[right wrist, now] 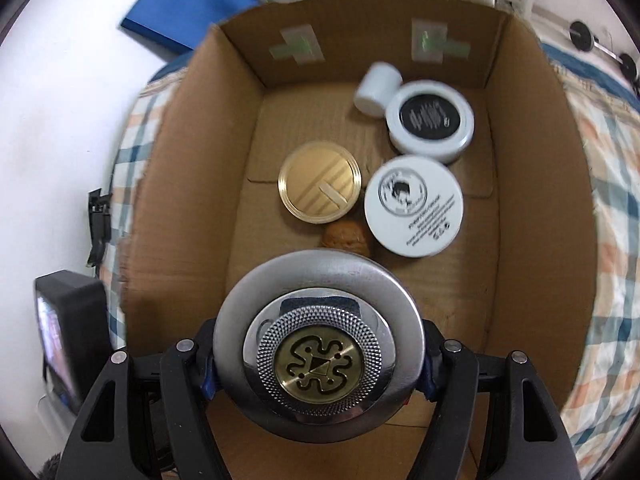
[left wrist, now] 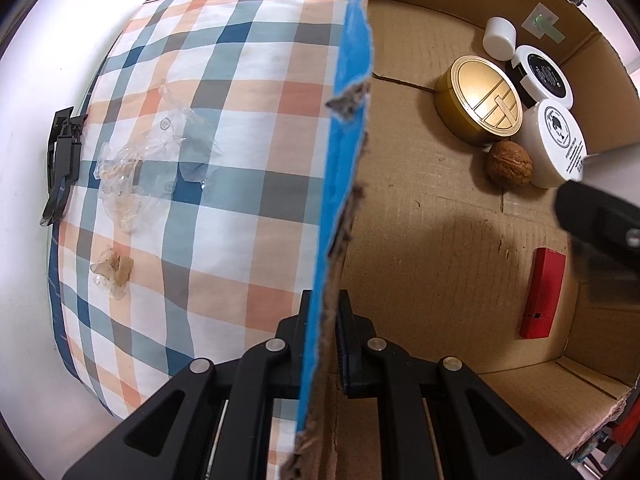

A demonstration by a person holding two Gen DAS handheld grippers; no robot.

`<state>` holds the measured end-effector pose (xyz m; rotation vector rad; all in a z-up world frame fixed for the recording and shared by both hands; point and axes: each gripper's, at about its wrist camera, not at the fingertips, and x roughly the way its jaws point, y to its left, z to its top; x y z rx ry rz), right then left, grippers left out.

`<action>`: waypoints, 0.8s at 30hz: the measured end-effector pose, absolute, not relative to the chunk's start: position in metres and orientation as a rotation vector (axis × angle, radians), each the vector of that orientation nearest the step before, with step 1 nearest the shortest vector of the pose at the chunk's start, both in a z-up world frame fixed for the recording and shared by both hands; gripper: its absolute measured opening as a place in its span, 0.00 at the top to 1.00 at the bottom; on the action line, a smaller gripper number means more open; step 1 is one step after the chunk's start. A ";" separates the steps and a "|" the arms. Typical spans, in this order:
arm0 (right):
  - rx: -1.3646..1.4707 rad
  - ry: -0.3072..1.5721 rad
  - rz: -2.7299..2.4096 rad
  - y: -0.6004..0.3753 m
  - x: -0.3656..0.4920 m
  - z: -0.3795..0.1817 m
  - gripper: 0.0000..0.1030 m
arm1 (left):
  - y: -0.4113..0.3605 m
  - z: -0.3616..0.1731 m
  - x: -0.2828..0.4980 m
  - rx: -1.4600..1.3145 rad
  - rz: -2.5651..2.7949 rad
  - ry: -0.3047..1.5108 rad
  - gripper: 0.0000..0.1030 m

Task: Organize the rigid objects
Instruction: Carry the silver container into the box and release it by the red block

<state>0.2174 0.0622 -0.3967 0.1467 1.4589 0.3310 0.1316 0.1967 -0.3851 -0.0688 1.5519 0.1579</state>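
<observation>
My left gripper [left wrist: 325, 320] is shut on the blue-taped wall [left wrist: 340, 128] of a cardboard box. In the box lie a gold round tin [left wrist: 478, 100], a walnut [left wrist: 509, 163], a white jar with a printed lid [left wrist: 554, 144], a white jar with a black lid [left wrist: 542, 74], a small white cylinder [left wrist: 499, 38] and a red flat box [left wrist: 542, 294]. My right gripper [right wrist: 318, 364] is shut on a round silver tin with a brass emblem [right wrist: 318, 344] and holds it above the near part of the box floor [right wrist: 436, 280]. The gold tin [right wrist: 319, 187], walnut [right wrist: 346, 236] and white jars [right wrist: 414, 206] lie beyond it.
The box stands on a checked cloth [left wrist: 224, 128]. On the cloth lie crumpled clear plastic wrappers [left wrist: 148, 160] and a smaller wrapper [left wrist: 112, 270]. A black clip-like object [left wrist: 62, 160] lies at the cloth's left edge. A dark screen [right wrist: 66, 336] stands left of the box.
</observation>
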 end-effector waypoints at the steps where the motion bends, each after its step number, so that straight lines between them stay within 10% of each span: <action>1: 0.157 1.472 0.322 0.061 0.218 -0.403 0.29 | 0.197 -0.385 0.132 -0.068 0.158 1.552 0.93; 24: 0.118 1.571 0.335 0.078 0.226 -0.435 0.13 | 0.194 -0.390 0.130 -0.068 0.160 1.551 0.93</action>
